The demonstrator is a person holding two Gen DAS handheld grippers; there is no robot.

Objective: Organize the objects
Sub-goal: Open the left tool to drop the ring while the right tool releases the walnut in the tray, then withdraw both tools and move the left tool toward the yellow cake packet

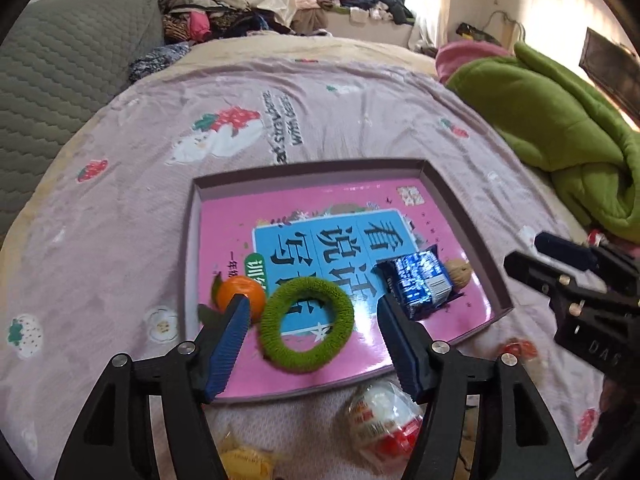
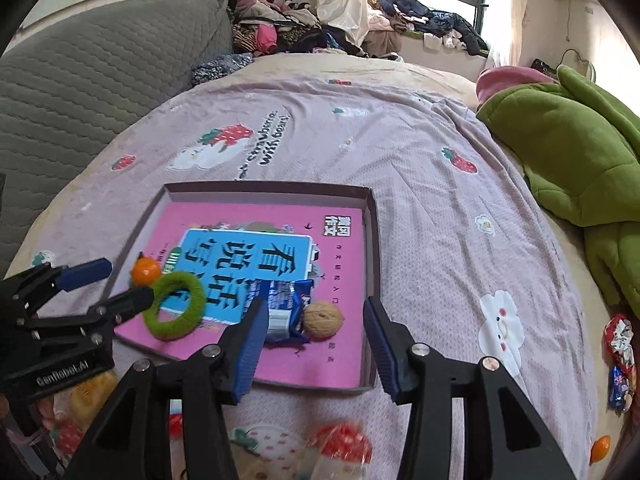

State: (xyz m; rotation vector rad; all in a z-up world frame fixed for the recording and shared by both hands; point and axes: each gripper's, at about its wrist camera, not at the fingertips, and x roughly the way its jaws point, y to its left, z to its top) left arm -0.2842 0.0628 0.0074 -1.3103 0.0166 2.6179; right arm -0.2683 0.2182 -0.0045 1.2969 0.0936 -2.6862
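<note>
Green ring (image 1: 307, 323), mandarin (image 1: 240, 295), snack pack (image 1: 420, 282) and walnut (image 1: 459, 273) lay grouped in tray (image 1: 472, 232); left gripper (image 1: 310, 350) and right gripper (image 2: 314, 342) hung above tray, gaping, empty.

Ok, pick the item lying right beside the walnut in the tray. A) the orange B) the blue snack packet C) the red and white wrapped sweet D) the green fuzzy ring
B: in the right wrist view the blue snack packet lies against the walnut on the pink book in the tray, while the green fuzzy ring and the orange sit further left.
</note>
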